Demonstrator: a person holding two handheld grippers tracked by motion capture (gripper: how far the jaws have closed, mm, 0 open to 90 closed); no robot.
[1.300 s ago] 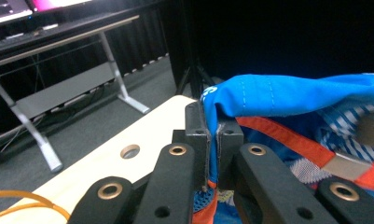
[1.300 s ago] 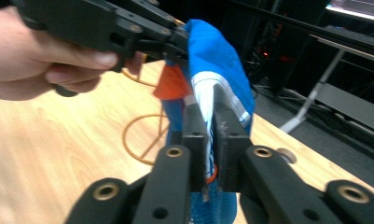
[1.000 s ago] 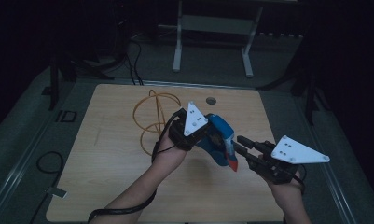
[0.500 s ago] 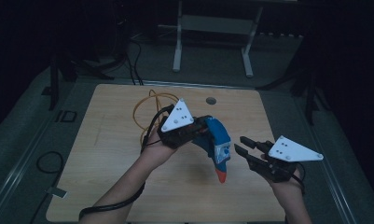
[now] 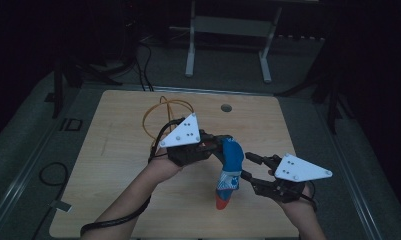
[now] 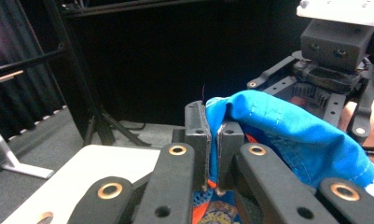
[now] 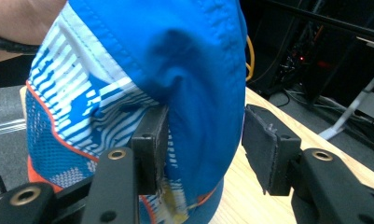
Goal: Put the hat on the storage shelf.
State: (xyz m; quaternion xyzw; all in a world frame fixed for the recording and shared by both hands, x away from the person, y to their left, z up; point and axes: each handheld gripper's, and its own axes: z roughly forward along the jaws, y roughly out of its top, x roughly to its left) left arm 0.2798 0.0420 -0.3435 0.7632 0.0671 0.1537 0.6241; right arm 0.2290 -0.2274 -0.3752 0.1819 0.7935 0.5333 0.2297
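**Blue cap hangs from one gripper as the other lets go**

A blue cap (image 5: 229, 169) with white stripes and orange trim hangs above the near middle of a wooden table (image 5: 118, 165). The left gripper (image 5: 214, 146) holds it from the top: in the left gripper view its jaws are squeezed shut on a fold of the blue fabric (image 6: 287, 135). The right gripper (image 5: 249, 167), just right of the cap, has just been opening its jaws; in the right gripper view they stand partly apart with the cap's side (image 7: 175, 88) between them, one pad against the cloth and the other clear of it.

The risk is that the cap now depends on a single thin pinch of fabric. If that fold slips, the cap likely drops to the table. The open right jaws could also snag the cloth as they pull away.

Compared with a second ago, the cap hangs lower and straighter, and the left gripper sits farther left of the right one. A yellow cable (image 5: 160, 112) loops on the table beyond the cap.
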